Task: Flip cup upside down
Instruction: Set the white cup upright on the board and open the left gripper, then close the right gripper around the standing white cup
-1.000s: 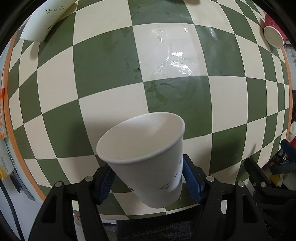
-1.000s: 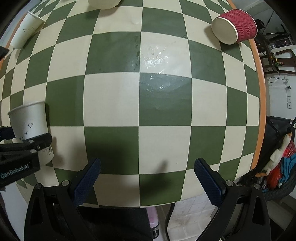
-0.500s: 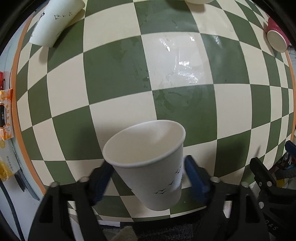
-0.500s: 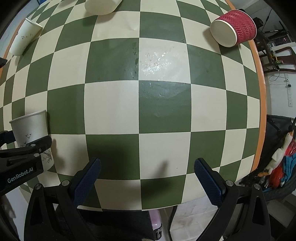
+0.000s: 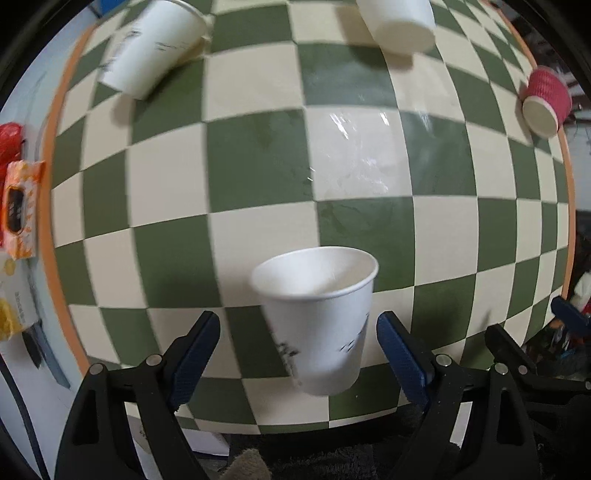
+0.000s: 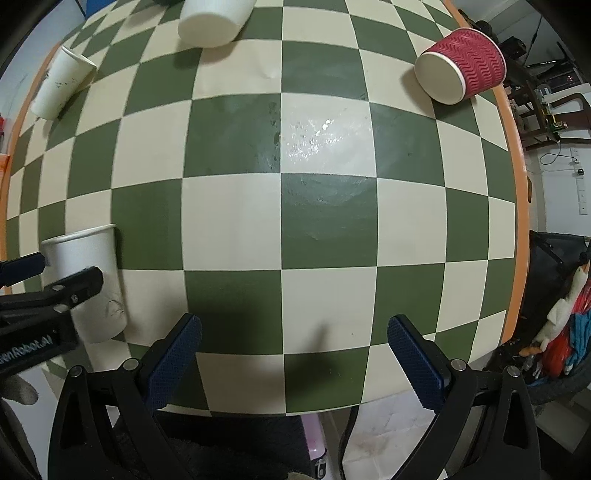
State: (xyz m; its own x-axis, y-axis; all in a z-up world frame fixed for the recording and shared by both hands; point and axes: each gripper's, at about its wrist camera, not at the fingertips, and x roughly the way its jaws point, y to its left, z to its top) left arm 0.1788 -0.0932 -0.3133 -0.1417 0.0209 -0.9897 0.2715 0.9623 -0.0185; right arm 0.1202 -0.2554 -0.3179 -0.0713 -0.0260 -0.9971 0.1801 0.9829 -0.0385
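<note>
Cup (image 5: 317,317) upright and empty on the checkered table (image 5: 258,177), between the spread fingers of the left gripper (image 5: 297,354).

Half a second ago those pads pressed its sides; now they stand apart from it, released. The right gripper (image 6: 293,354) hangs wide, grasping nothing. Farther off lie two white cups (image 5: 151,48) (image 5: 399,22) and a red cup (image 5: 545,101) on their sides, interiors unseen; the cup's print is blurred.
</note>
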